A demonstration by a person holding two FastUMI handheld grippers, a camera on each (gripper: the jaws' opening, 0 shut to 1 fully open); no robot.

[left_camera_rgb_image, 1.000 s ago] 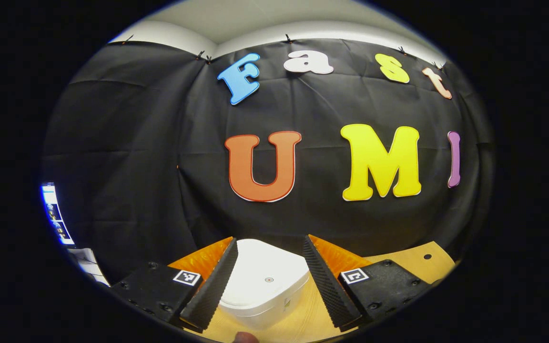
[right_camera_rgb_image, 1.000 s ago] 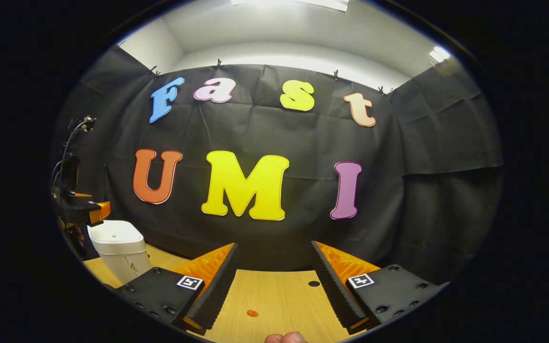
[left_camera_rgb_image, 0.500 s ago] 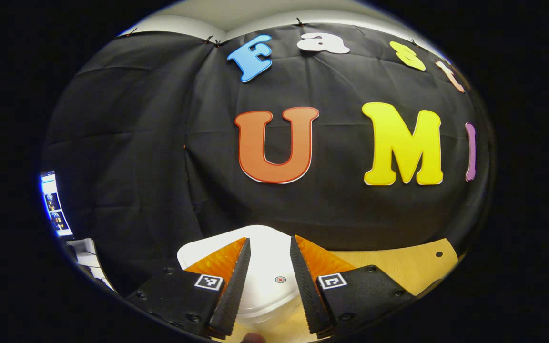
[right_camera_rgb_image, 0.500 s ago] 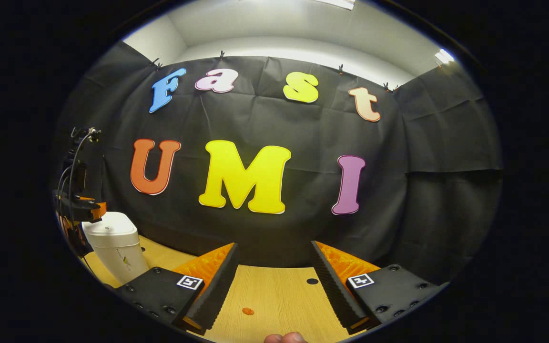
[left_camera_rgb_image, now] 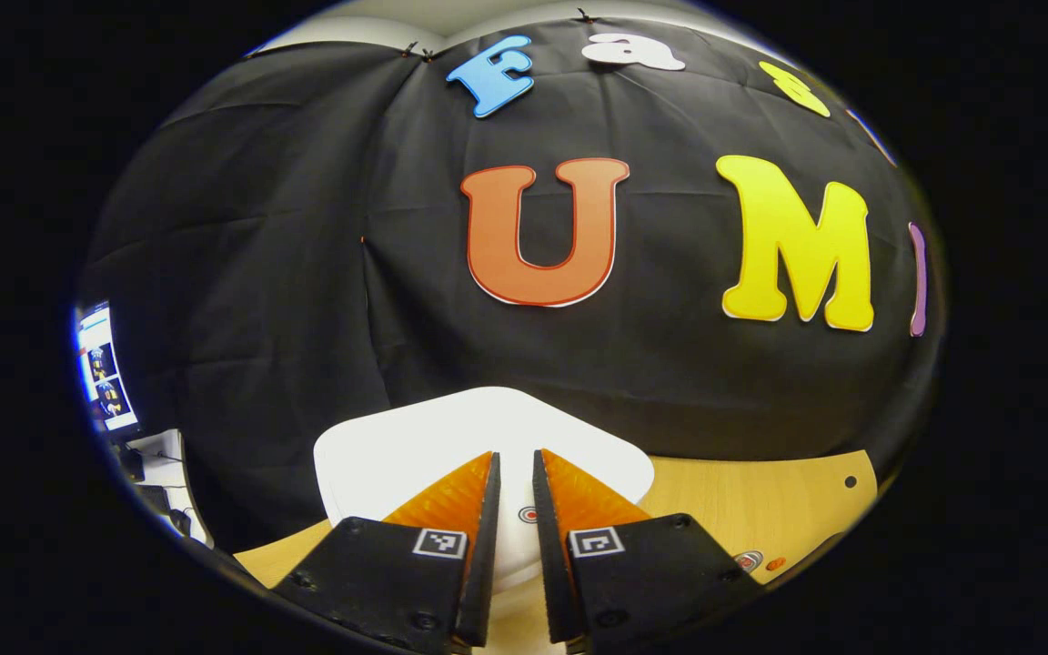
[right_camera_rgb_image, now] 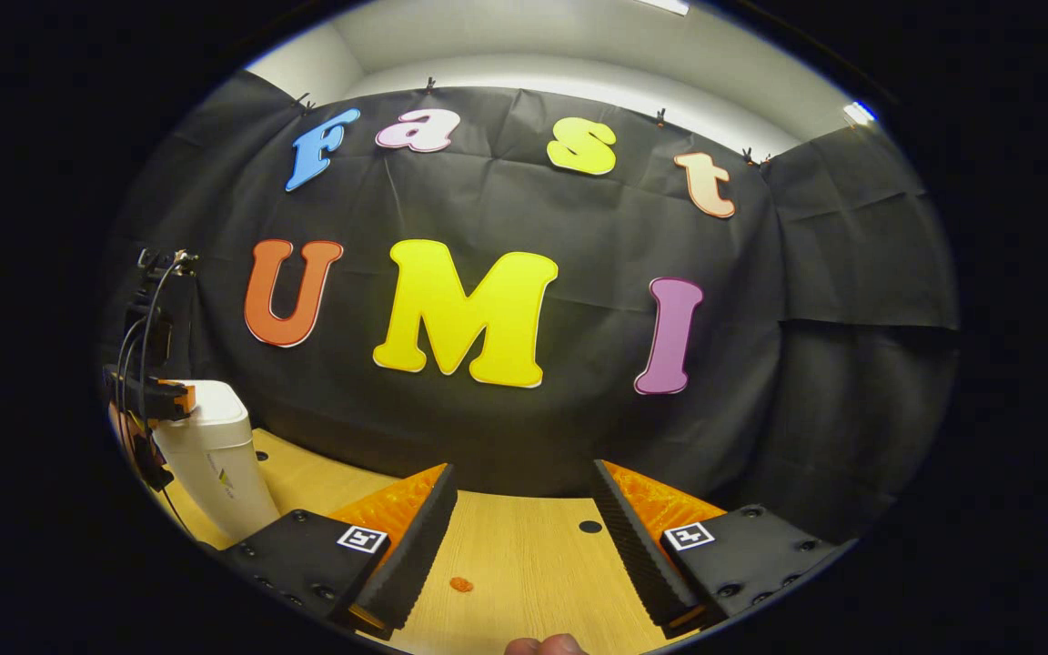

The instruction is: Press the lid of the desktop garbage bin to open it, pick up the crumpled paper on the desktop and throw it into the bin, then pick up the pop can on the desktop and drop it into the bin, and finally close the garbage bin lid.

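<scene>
The left gripper, its ribbed fingers drawn to a narrow slit, hangs over the smooth rounded lid of one white plastic garbage bin, lid down, on the pale wooden desktop. The right gripper gapes wide, bin far leftward.

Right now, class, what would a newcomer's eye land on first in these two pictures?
The white garbage bin sits low and central in the left gripper view, lid down, with the left gripper nearly closed just over it. In the right gripper view, the right gripper hangs open above the wooden desktop, the bin standing far left.
</scene>
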